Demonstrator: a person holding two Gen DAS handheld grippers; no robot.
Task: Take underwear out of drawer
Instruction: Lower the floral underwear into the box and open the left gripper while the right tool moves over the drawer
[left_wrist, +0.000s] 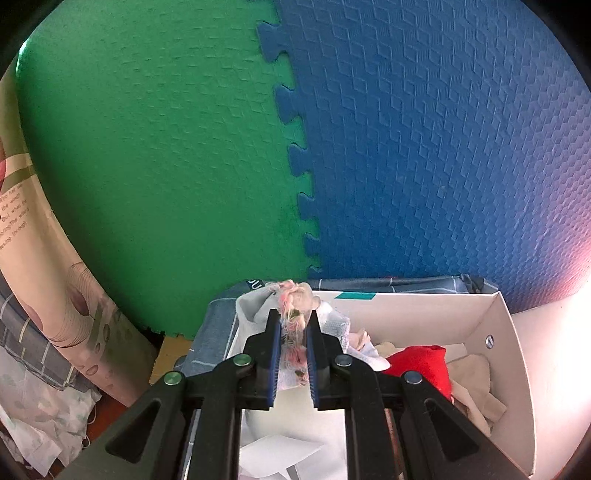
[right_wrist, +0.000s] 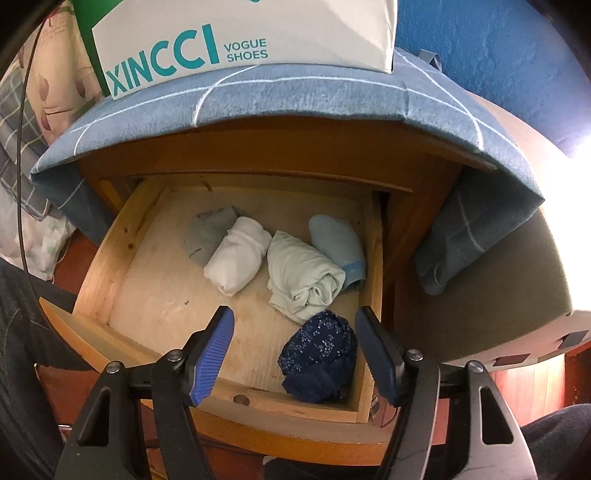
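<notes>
1. Left wrist view: the left hand-held gripper (left_wrist: 294, 341) is pinched tight on a pale floral garment (left_wrist: 295, 295), whose bunched cloth sticks out past the fingertips.
2. The gripper holds it over the near-left end of an open white box (left_wrist: 506, 325); the box sits on a blue checked cloth (left_wrist: 218, 314).
3. Inside the box, right of the gripper, lie a white piece (left_wrist: 336, 325), a red piece (left_wrist: 421, 362) and beige pieces (left_wrist: 476, 384).
4. Behind the box stand green (left_wrist: 155, 166) and blue (left_wrist: 443, 147) foam mats.
5. Right wrist view: the right hand-held gripper (right_wrist: 295, 350) is spread wide and holds nothing, poised over the front of the open wooden drawer (right_wrist: 107, 258).
6. A dark blue speckled roll (right_wrist: 317, 356) lies in the drawer's front right corner, between the fingers and nearer the right one; contact cannot be told.
7. Behind that roll lies a pale green roll (right_wrist: 303, 275), with a light blue roll (right_wrist: 338, 243) by the drawer's right wall.
8. A white roll (right_wrist: 236, 258) and a grey roll (right_wrist: 207, 232) lie left of the green one, toward the drawer's back.
9. Above the drawer, the box printed "XINCCI VOGUE SHOES" (right_wrist: 240, 33) stands on the cloth-covered surface (right_wrist: 277, 92).
</notes>
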